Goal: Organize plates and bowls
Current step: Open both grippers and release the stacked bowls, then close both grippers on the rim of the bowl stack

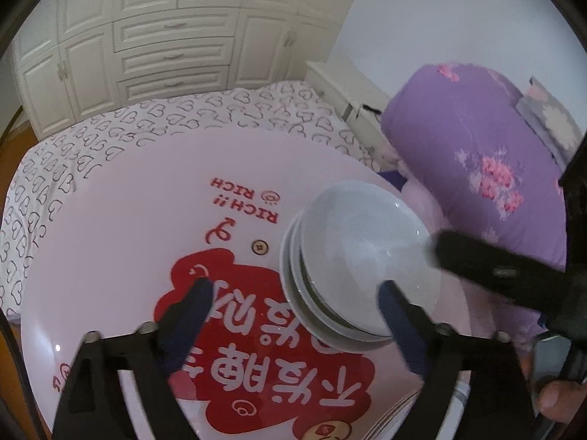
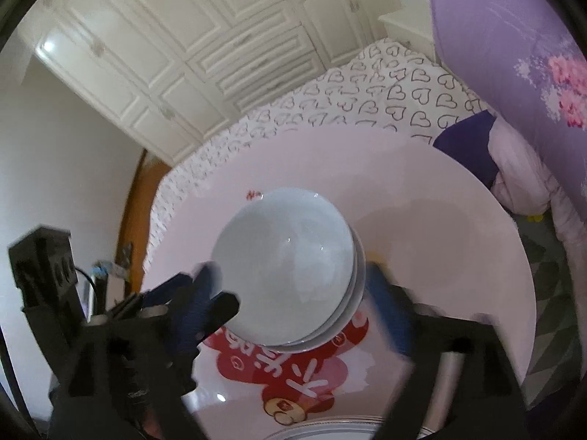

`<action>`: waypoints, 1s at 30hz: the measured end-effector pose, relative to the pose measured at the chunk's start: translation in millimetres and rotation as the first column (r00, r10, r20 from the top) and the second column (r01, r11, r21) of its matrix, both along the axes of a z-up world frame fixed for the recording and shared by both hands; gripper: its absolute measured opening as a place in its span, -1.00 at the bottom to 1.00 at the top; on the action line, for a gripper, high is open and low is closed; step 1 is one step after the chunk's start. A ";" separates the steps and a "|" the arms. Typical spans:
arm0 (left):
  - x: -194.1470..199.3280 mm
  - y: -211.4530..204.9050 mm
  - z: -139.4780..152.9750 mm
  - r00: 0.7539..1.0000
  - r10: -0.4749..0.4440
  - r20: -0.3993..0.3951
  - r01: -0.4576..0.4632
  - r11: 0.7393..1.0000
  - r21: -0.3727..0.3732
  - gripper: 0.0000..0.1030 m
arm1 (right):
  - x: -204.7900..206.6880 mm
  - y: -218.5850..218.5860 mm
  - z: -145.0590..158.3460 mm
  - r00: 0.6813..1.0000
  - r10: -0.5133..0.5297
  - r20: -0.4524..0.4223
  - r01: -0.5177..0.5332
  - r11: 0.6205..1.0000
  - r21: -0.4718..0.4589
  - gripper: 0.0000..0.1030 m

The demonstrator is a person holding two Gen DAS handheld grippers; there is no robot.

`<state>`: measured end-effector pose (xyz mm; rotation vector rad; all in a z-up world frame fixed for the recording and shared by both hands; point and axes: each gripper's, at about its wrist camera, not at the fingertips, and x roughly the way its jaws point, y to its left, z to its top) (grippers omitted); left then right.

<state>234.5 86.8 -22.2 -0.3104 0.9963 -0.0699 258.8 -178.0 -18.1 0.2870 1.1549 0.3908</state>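
- Stack of pale grey-white bowls (image 1: 352, 256) stands on the round pink table (image 1: 128, 220), right of the table's middle as seen from the left wrist camera; at least three rims show, nested one inside another, top bowl empty.
- Table top carries a red printed motif (image 1: 264, 330) with white characters, partly under the stack's near edge.
- Left gripper (image 1: 295, 293): jaws spread wide. One blue-padded finger (image 1: 190, 315) is over the red print, well clear of the stack; the other is at the stack's near rim. Contact there cannot be told. Nothing clamped.
- Right gripper (image 2: 293, 289): jaws spread wide, one finger either side of the bowl stack (image 2: 290, 271). Fingers are blurred; the pads do not appear to press on the bowls.
- Rim of a banded plate (image 2: 330, 427) shows at the table's near edge.
- Far side: bed with heart-print sheet (image 1: 146, 124), white wardrobe (image 1: 146, 36) behind it, purple floral quilt (image 1: 477, 146) on the right.
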 end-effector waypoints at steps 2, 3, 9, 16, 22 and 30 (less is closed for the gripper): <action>-5.0 6.7 3.8 1.000 0.021 0.013 -0.021 1.000 -0.002 0.99 | 0.9 -6.2 4.0 0.999 -0.031 0.009 0.031 0.999 0.035 1.00; -7.2 8.5 4.6 1.000 0.026 0.014 -0.026 1.000 -0.002 0.99 | 1.1 -9.1 4.5 0.999 -0.041 0.009 0.041 0.998 0.043 1.00; -18.3 24.2 10.3 0.998 0.063 0.011 -0.063 0.998 -0.031 0.98 | 1.2 -17.4 5.7 0.998 -0.062 0.008 0.061 0.997 0.050 1.00; -33.1 38.4 21.2 0.996 0.090 0.022 -0.088 0.994 -0.064 0.99 | -5.4 -22.2 8.3 0.999 -0.047 0.019 0.046 0.998 0.042 1.00; -45.8 50.5 26.4 0.993 0.116 0.024 -0.113 0.989 -0.097 0.98 | -14.1 -29.3 11.5 0.999 -0.033 0.034 0.032 0.999 0.024 1.00; -57.2 62.1 15.2 0.987 0.160 -0.012 -0.160 0.977 -0.139 0.98 | -19.1 -35.8 4.1 0.999 -0.023 0.023 0.023 1.000 -0.003 1.00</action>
